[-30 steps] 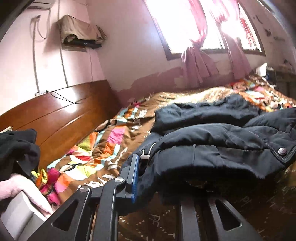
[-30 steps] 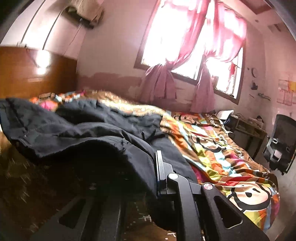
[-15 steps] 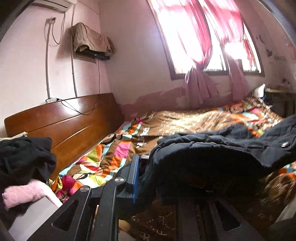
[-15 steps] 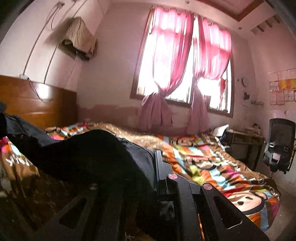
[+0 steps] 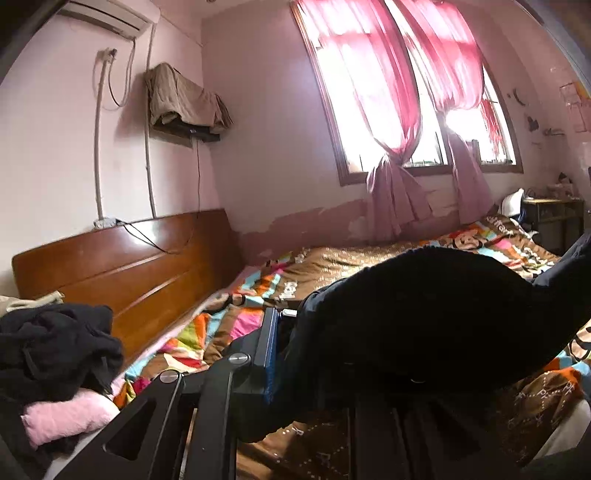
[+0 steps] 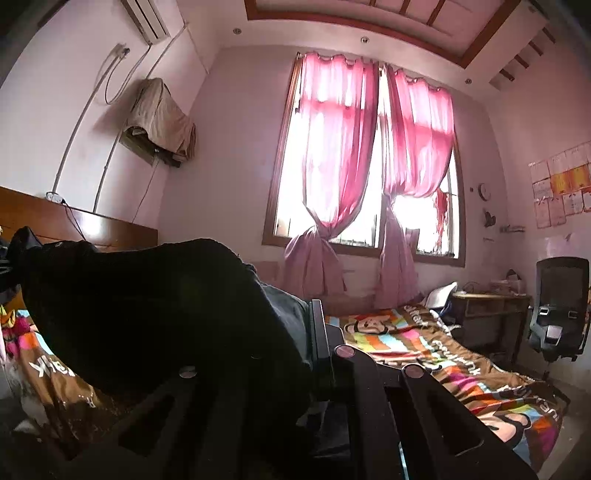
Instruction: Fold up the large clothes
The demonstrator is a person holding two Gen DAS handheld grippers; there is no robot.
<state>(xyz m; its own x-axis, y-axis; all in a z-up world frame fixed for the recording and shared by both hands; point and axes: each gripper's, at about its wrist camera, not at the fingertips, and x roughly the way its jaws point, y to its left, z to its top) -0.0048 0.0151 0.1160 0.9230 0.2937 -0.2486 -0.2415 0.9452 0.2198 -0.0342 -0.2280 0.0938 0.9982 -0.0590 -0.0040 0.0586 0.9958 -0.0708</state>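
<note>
Left gripper (image 5: 291, 354) fingertips buried under black jacket (image 5: 424, 314)

Bed (image 5: 332, 266): fills the middle of the room, headboard (image 5: 122, 266) at its left end against the wall.
Quilt (image 6: 443, 354): spread over the bed.
Jacket (image 5: 424, 314): above the quilt, one edge between the fingers of the left gripper (image 5: 295, 354), another edge between those of the right gripper (image 6: 295, 343), sagging between the two.
Pile of clothes (image 5: 55, 354): left of the bed, in front of the headboard.
Air conditioner (image 5: 107, 16): high on the wall above the headboard.
Window (image 6: 369, 177): in the wall behind the bed, curtains (image 6: 325, 155) hanging before it.
Desk (image 6: 491, 306): beyond the bed's right end.
Chair (image 6: 557, 306): right of the desk.
</note>
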